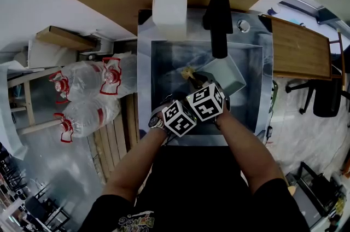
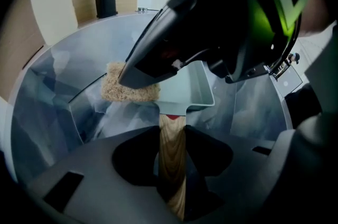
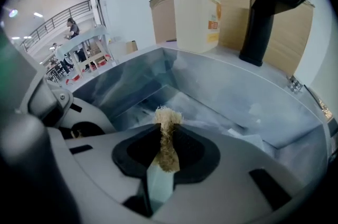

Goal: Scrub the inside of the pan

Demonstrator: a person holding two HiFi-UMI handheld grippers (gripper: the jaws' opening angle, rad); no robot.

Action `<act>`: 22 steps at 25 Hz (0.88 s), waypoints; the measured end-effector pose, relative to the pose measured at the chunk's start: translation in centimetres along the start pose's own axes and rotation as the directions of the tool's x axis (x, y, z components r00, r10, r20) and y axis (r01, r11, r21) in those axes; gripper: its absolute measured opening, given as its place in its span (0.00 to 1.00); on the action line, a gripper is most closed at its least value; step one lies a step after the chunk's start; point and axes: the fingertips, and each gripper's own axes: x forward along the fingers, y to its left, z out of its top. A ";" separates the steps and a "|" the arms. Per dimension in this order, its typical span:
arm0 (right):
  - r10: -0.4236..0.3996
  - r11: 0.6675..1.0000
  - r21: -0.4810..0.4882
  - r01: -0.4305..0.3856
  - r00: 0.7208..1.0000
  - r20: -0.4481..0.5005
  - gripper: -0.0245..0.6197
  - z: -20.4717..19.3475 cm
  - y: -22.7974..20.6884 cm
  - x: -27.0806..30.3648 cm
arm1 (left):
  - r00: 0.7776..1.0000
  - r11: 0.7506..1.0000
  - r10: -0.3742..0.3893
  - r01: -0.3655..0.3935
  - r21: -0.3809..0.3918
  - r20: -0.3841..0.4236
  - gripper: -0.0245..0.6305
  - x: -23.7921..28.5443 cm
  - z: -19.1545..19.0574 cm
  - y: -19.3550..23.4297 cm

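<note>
1. Left gripper: jaws part-closed and clamped on the pan's wooden handle. The handle runs straight down the gap between the pads.
2. Right gripper: jaws pinched on a tan scrub pad. It is held edge-on, with its frayed tip poking out past the pads.
3. Pan: inside the steel sink, in the right half of the basin below the black faucet. The handle points towards the sink's near rim. I cannot tell whether its base rests on the sink floor.
4. In the left gripper view the pad lies at the pan's left rim and appears to touch it. It is not yet down on the inner floor.
5. Pan shape: square and shallow, with upright walls and rounded corners. Finish is a matte pale grey-green coating. The handle is light wood with visible grain, and a red collar sits at the joint.
6. Handling, my judgement: rigid, of moderate weight, and carried wholly off the handle, so scrubbing force will lever it.
   - Best hold is close to the collar.
   - The wood should grip well.
   - A wet coating would be slick and may scratch, so use moderate pressure.
7. Pad: coarse, fibrous, soft and compressible. It will fold under load, so a deep pinch suits it.
8. Sink: brushed steel, reflective. A white plastic bottle stands on the far rim.
</note>
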 end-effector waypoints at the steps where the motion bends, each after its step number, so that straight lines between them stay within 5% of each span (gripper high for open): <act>1: 0.016 1.000 0.005 -0.016 1.000 0.005 0.17 0.0 0.2 -0.1 | 1.000 1.000 0.002 -0.002 0.001 0.000 0.29 0.0 0.0 0.0; 11: 0.113 0.987 0.112 -0.116 0.993 0.032 0.17 -1.3 -0.9 -1.6 | 1.000 1.000 0.001 -0.001 0.001 0.004 0.29 -0.2 0.0 0.0; 22: 0.124 0.987 0.115 -0.111 0.985 -0.120 0.16 -4.7 -1.7 -0.3 | 1.000 1.000 0.002 -0.002 0.003 0.003 0.29 -0.1 0.1 0.0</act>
